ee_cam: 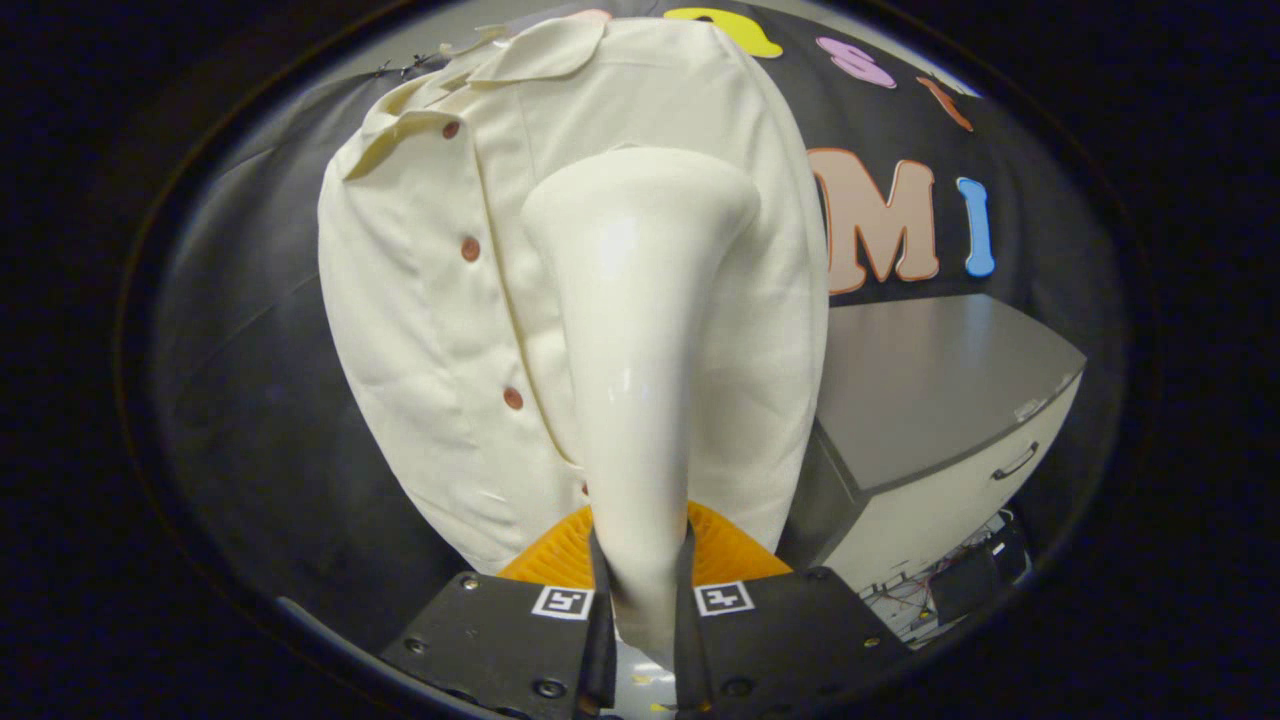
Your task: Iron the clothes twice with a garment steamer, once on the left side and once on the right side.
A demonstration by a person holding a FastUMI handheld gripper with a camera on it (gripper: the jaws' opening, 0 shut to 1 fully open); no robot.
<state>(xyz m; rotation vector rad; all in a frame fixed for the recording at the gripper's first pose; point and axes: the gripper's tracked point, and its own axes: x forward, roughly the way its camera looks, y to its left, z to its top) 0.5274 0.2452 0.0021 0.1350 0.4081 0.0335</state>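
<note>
Jaws clamping steamer, shirt half-hidden

Black cloth lines the booth's wall; a grey-topped cabinet with a drawer handle stands beside it; cables trail below.

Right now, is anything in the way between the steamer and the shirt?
Nothing visible. The gripper is shut on the glossy cream garment steamer, whose wide head sits right up against the cream button-up shirt, beside the row of brown buttons.
</note>
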